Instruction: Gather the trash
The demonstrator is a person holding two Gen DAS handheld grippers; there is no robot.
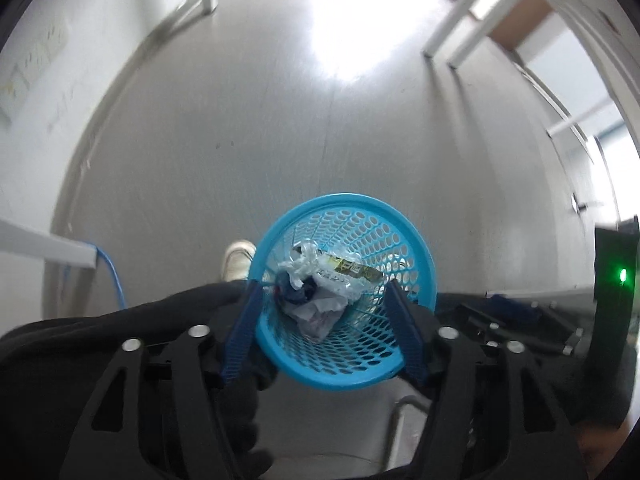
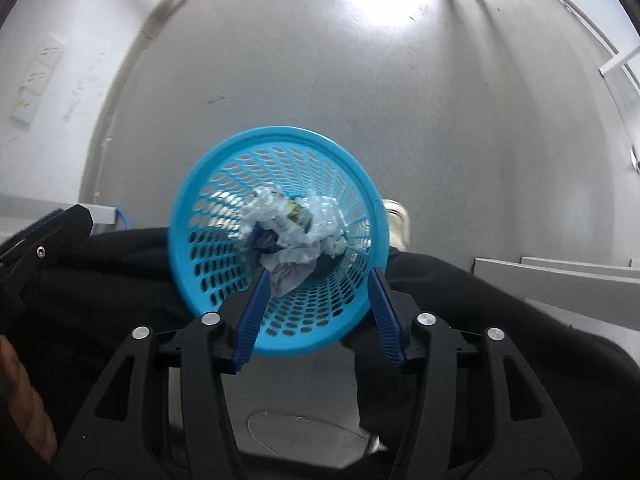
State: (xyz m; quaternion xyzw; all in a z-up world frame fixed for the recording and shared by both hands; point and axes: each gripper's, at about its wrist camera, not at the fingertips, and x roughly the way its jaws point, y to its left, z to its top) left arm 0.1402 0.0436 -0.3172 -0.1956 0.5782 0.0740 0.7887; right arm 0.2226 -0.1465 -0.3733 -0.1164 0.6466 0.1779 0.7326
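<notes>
Both tools wide apart, straddling blue basket.

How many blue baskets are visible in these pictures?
1. A blue basket holding crumpled trash appears in both views, between the fingers of each gripper; none other shows.

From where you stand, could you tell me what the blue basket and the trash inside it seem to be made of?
The blue basket looks like moulded plastic: uniform glossy colour, a smooth solid rim and regular punched holes. The trash seems mixed: clear, shiny crinkled bits suggest thin plastic film, while the matte white crumpled wad is probably paper. The dark piece among it is too unclear to name.
</notes>
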